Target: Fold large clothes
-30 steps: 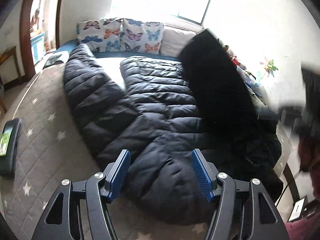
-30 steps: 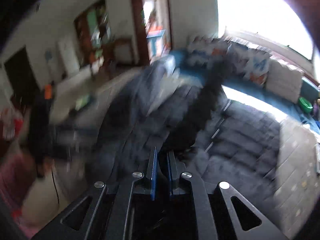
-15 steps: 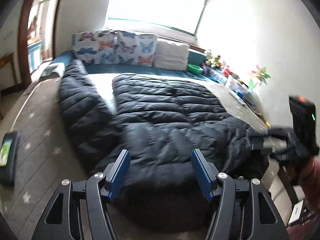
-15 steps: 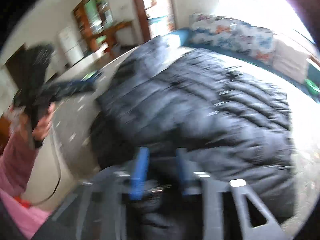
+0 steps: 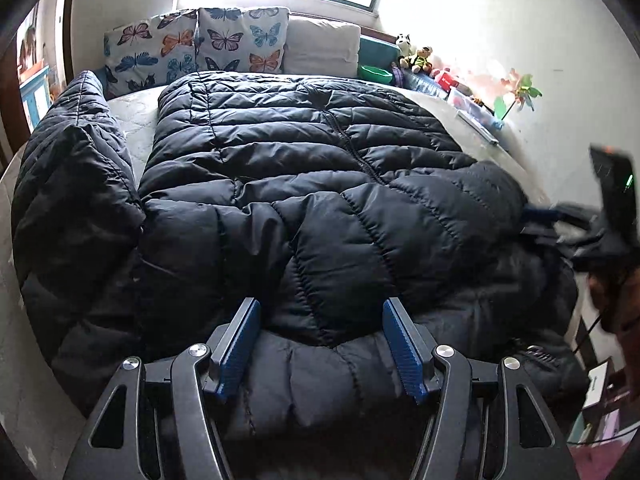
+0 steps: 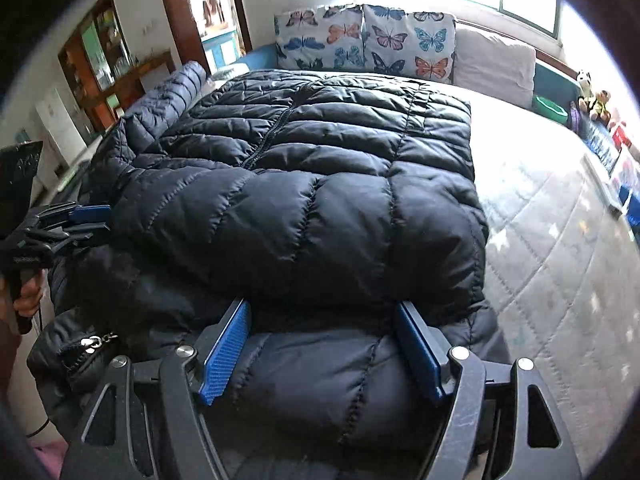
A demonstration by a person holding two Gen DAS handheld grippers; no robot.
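Note:
A large black puffer jacket (image 5: 304, 168) lies spread on the bed, its zip running up the middle. One sleeve is folded across the body (image 6: 304, 216). The other sleeve (image 5: 76, 184) stretches away along the left side. My left gripper (image 5: 320, 312) hovers open over the jacket's near edge, and its pads press on nothing. My right gripper (image 6: 322, 312) is over the near right part of the jacket. Its jaws are opening, with padded fabric below and between them but not pinched. Each gripper shows at the edge of the other's view, the right one (image 5: 540, 214) and the left one (image 6: 80, 216).
Butterfly pillows (image 5: 200, 48) and a beige pillow (image 5: 320, 46) line the head of the bed under the window. A green bowl (image 5: 376, 74), soft toys and boxes run along the right wall. Bare quilted mattress (image 6: 560, 240) lies right of the jacket. A doorway and shelves are at the far left.
The black sleeve that my right gripper held up now lies flat across the jacket. That gripper went from shut to open. Both grippers came down toward the near edge.

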